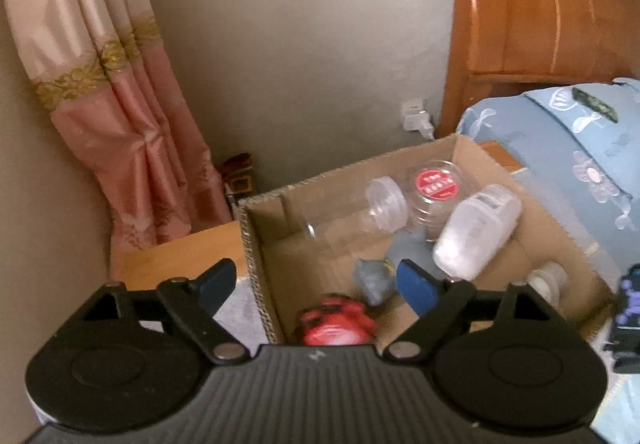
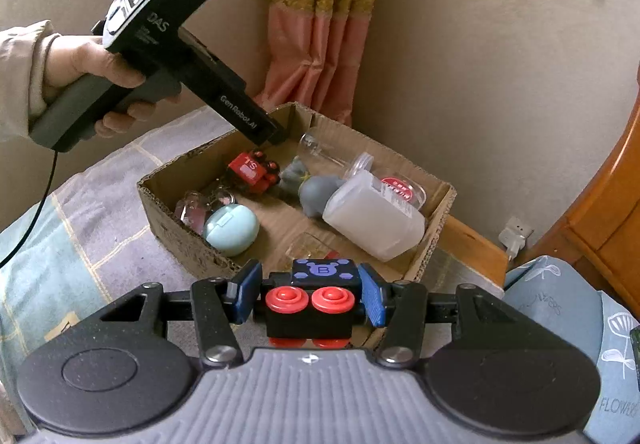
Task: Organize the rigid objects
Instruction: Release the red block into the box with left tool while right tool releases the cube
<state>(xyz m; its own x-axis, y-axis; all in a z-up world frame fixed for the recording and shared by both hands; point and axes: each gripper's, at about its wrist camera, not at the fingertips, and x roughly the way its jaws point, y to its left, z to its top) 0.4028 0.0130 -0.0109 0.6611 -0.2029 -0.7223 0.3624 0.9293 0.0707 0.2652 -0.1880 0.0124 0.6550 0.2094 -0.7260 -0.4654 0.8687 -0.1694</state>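
Observation:
A cardboard box [image 2: 168, 220] sits on the bed and holds a red toy truck [image 2: 253, 172], a mint oval case [image 2: 231, 230], a white plastic jar [image 2: 374, 222], a grey figure [image 2: 316, 194] and clear jars [image 2: 324, 150]. My right gripper [image 2: 310, 294] is shut on a black toy block with red wheels and a purple top [image 2: 310, 304], held just short of the box's near edge. My left gripper [image 1: 316, 284] is open and empty over the box [image 1: 256, 240], above the red truck [image 1: 336, 326]. It also shows in the right wrist view [image 2: 276, 134], in a hand.
A patchwork bedspread [image 2: 80, 220] lies under the box. A pink curtain [image 1: 132, 124] hangs at the wall. A wooden headboard [image 1: 540, 12] and a blue pillow [image 1: 560, 140] stand beside the box. A plug [image 1: 416, 116] sits in the wall socket.

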